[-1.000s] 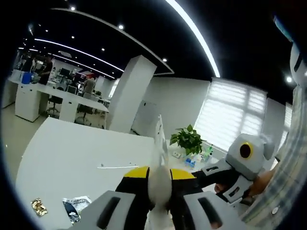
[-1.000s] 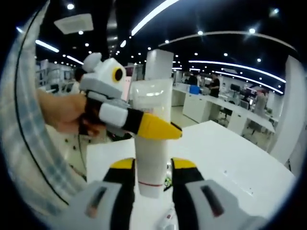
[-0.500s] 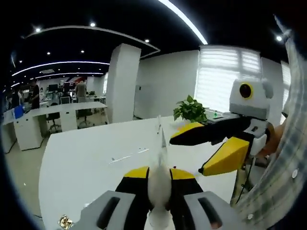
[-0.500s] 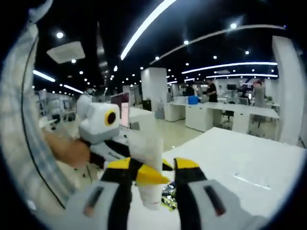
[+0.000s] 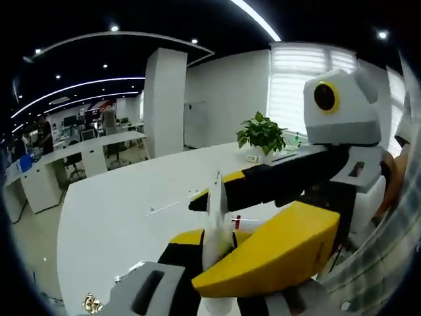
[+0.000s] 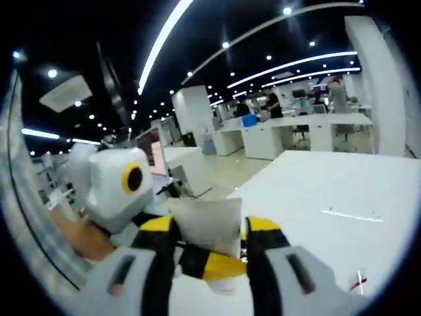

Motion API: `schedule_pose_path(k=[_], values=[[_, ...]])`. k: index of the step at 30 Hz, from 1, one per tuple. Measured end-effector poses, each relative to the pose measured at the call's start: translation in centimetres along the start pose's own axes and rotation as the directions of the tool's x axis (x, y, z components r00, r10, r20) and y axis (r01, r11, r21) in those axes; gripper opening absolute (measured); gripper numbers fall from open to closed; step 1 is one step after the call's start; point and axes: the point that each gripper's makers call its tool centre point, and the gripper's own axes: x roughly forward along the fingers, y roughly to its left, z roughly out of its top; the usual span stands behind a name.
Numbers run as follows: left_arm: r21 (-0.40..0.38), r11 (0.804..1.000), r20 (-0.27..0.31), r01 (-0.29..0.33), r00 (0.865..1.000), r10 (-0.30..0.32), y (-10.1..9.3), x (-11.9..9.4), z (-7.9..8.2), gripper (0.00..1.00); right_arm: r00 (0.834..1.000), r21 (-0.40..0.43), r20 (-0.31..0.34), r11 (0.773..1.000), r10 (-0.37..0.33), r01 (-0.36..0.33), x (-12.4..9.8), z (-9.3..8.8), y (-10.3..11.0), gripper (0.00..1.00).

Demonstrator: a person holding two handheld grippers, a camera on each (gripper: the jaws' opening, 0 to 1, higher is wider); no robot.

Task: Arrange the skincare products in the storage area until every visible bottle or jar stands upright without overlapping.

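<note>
A white squeeze tube (image 5: 214, 209) stands with its flat crimped end up, seen edge-on. My left gripper (image 5: 214, 238) is shut on its lower part. The right gripper's fingers (image 5: 276, 253) reach in from the right, one black jaw behind the tube and one big yellow jaw in front, hiding my left gripper's right jaw. In the right gripper view the tube's flat end (image 6: 206, 225) sits between the jaws of my right gripper (image 6: 210, 227), which is open and about as wide as the tube. Below it shows one of the left gripper's yellow fingers (image 6: 220, 266).
A large white table (image 5: 112, 217) lies under both grippers, with a foil wrapper (image 5: 91, 304) near its edge. A potted plant (image 5: 262, 135) stands at the far side and a white pillar (image 5: 164, 99) behind. A hand (image 6: 75, 237) holds the left gripper.
The right gripper has come in close; its open jaws now stand on either side of the tube's flat end. The left gripper has kept its hold on the tube.
</note>
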Motion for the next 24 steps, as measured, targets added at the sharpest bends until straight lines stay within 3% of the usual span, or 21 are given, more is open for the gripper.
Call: schedule_pose_path(k=[3, 13, 18, 24], values=[[-0.042, 0.999, -0.002, 0.008, 1.0, -0.008, -0.2, 0.1, -0.1, 0.15, 1.0, 0.002, -0.003, 1.0, -0.014, 0.014, -0.1, -0.3, 0.0, 0.39], [-0.014, 1.0, 0.014, 0.014, 1.0, -0.014, -0.7, 0.1, -0.1, 0.17, 1.0, -0.056, -0.011, 0.998, -0.016, 0.016, -0.5, -0.5, 0.1, 0.35], [-0.047, 0.999, 0.032, 0.027, 0.999, -0.026, -0.5, 0.0, -0.3, 0.17, 1.0, -0.057, -0.016, 0.998, -0.014, 0.013, -0.3, -0.6, 0.0, 0.35], [-0.093, 0.995, 0.004, 0.018, 1.0, -0.018, 0.3, -0.3, -1.6, 0.19, 1.0, -0.066, -0.022, 0.998, -0.012, 0.011, 0.1, -0.6, -0.3, 0.35]])
